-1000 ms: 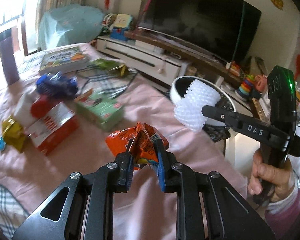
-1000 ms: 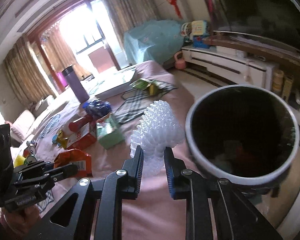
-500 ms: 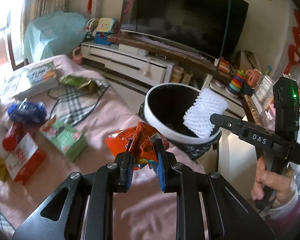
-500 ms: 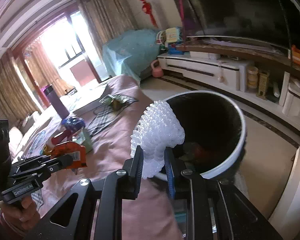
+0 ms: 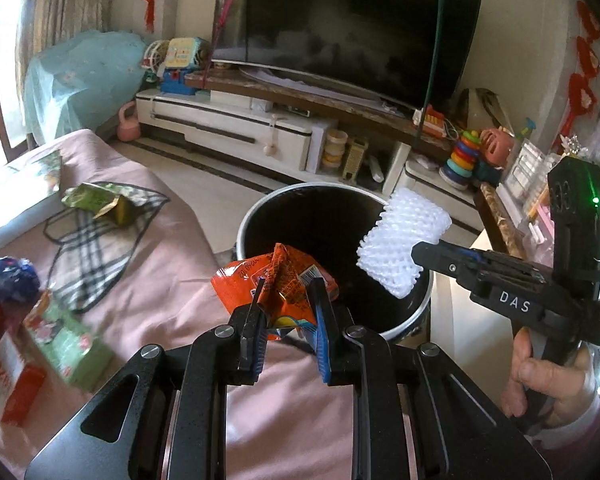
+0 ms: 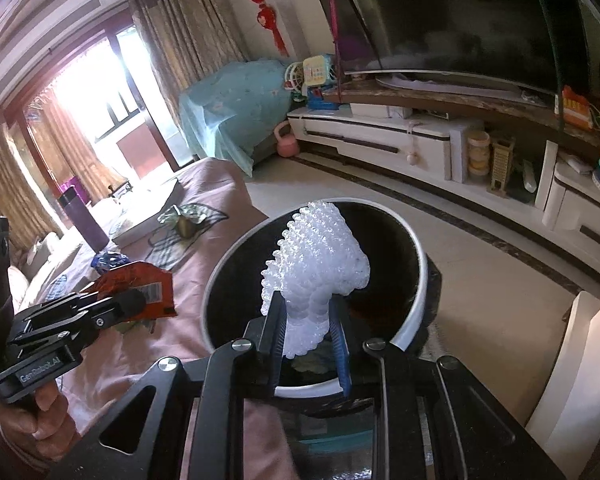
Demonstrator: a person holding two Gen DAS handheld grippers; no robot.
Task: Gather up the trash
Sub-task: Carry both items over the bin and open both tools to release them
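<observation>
My left gripper [image 5: 286,304] is shut on a crumpled orange snack wrapper [image 5: 278,280] at the near rim of the black trash bin with a white rim [image 5: 256,216]. My right gripper [image 6: 308,320] is shut on a white foam fruit net [image 6: 320,268] held over the bin's opening [image 6: 416,304]. The right gripper with the net [image 5: 402,248] also shows in the left wrist view above the bin's right side. The left gripper with the wrapper [image 6: 140,284] shows left of the bin in the right wrist view.
The pink-covered table [image 5: 172,288] holds a green packet [image 5: 96,200] on a plaid cloth [image 5: 96,256], a blue wrapper [image 5: 8,280], a green box [image 5: 66,340] and a red box [image 5: 8,376]. A purple bottle [image 6: 82,220] stands further back. A TV cabinet [image 5: 228,132] runs behind the bin.
Both grippers have moved from the table toward the bin. The foam net is now over the bin's opening and the orange wrapper has reached its near rim.
</observation>
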